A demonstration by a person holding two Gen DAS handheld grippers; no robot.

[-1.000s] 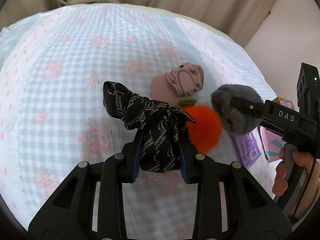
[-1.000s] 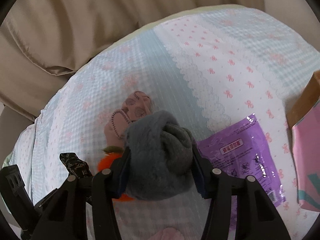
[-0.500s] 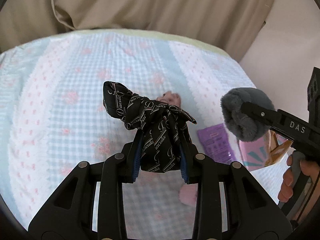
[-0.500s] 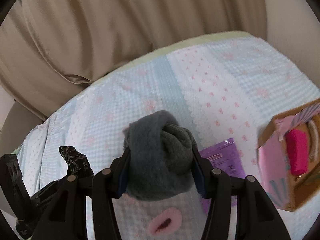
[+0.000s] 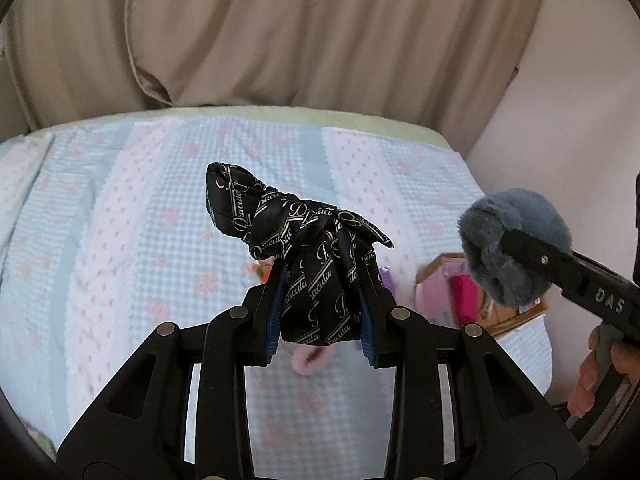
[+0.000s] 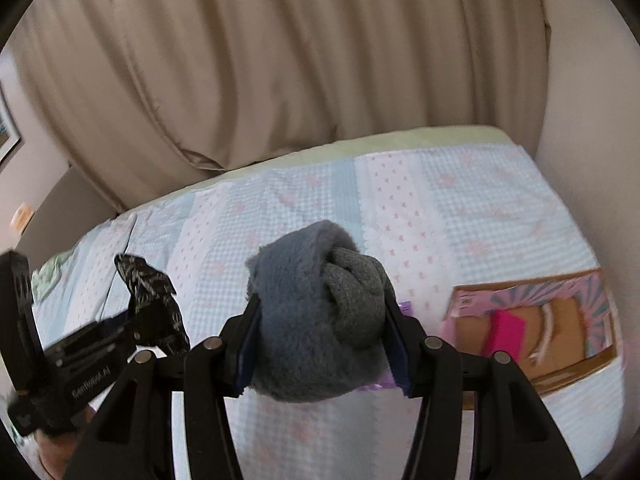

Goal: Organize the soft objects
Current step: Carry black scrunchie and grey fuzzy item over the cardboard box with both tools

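Two grippers, each clamped on a soft thing above the quilted bed (image 5: 120,240).
Left gripper (image 5: 322,308) pinches a black printed scarf (image 5: 296,248) — knotted, its long end pointing up-left; right gripper (image 6: 324,336) squeezes a grey plush roll (image 6: 316,312), which hides most of a purple packet (image 6: 404,306). Cardboard box (image 6: 560,372) — contents blurred.

Both wrist cameras are looking forward and downward along their own hand-held gripper from well above the bed (image 5: 168,216), facing the beige curtain (image 6: 280,60) beyond it, and both are sharing the cardboard box (image 6: 576,364) near the bed's right edge.
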